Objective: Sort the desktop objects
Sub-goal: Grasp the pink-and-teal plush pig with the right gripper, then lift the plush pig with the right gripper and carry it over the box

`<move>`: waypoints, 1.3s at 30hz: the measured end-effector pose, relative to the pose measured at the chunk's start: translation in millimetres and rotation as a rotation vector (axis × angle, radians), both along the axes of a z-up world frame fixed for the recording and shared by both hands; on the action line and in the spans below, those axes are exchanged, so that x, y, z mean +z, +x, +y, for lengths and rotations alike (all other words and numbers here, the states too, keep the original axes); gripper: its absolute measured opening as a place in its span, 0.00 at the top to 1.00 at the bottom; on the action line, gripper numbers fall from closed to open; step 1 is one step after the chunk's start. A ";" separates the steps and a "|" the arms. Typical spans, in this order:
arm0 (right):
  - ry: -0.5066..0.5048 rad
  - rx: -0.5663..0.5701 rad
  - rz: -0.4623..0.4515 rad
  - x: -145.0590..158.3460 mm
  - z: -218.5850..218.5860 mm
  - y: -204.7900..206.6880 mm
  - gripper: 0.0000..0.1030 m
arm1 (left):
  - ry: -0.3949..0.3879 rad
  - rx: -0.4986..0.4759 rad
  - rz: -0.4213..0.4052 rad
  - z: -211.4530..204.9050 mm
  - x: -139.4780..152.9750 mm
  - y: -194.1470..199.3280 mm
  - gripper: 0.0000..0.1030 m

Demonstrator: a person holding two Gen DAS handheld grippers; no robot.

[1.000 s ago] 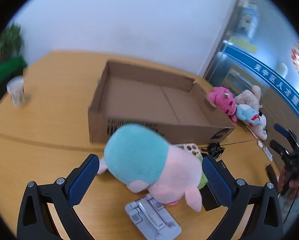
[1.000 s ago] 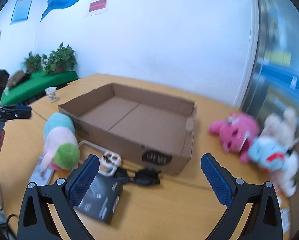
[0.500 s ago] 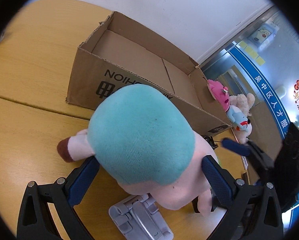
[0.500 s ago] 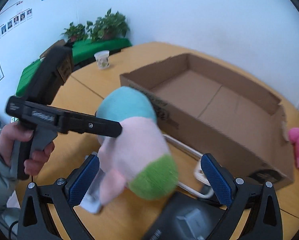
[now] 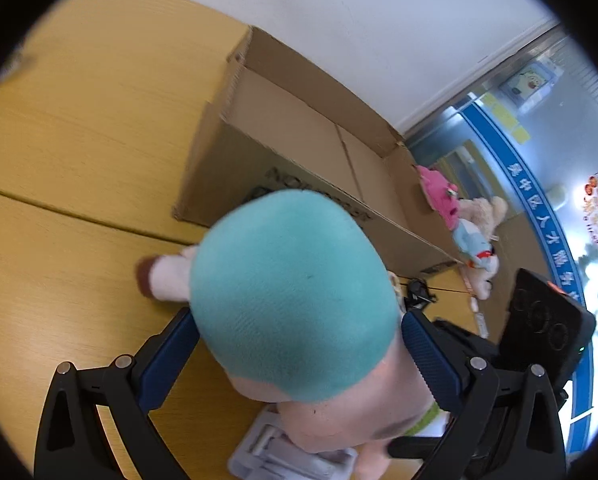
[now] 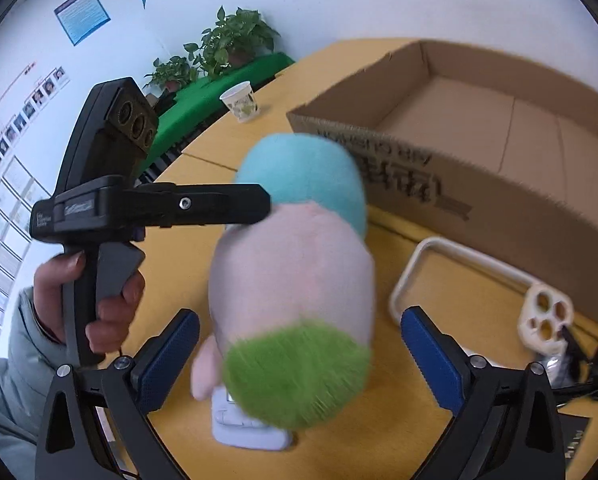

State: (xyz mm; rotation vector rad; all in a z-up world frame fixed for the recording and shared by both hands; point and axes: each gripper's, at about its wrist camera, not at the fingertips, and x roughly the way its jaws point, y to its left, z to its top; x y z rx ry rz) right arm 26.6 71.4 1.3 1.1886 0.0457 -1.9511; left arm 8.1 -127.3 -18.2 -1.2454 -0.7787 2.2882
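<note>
- A wooden table (image 5: pixel 79 128) fills the scene under a white wall; in the right wrist view potted plants (image 6: pixel 235 40) stand on a green-covered surface at the back, and a paper cup (image 6: pixel 241 101) sits near the table's far edge.
- An open cardboard box (image 5: pixel 299 148) lies on the table, its inside bare and printed lettering on its near wall.
- The plush toy (image 5: pixel 295 300), with a teal head, pale pink body and green tuft, sits just in front of the box, resting partly on a light grey folding stand (image 6: pixel 247 428).
- The left gripper (image 5: pixel 295 344) has its blue-padded fingers on either side of the teal head; whether the pads actually press the plush cannot be told from its own view.
- In the right wrist view that same gripper reaches in from the left, one black finger laid against the toy where teal meets pink, and a hand (image 6: pixel 87 292) in a pale sleeve holds its handle.
- The right gripper (image 6: pixel 299 356) is spread wide, with the toy's green end between its fingers and a gap on each side.
- A white phone case (image 6: pixel 479 292) lies just beside the box's near wall, with a black clip and cable at its right end.
- Beyond the box's far right corner a pink plush (image 5: pixel 439 196), a beige plush (image 5: pixel 487 212) and a light blue plush (image 5: pixel 473 242) huddle together.
</note>
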 end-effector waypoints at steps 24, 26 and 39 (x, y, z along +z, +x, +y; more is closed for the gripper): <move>-0.176 -0.111 0.431 165.4 32.3 -11.5 0.27 | -0.262 -0.071 0.534 67.7 249.7 -19.8 0.22; -0.196 -0.127 0.496 195.5 39.0 -16.8 0.27 | -0.265 -0.077 0.589 70.3 279.4 -26.9 0.22; -0.289 -0.177 0.596 282.8 42.6 -99.5 0.27 | -0.316 -0.062 0.676 57.9 357.3 -114.4 0.22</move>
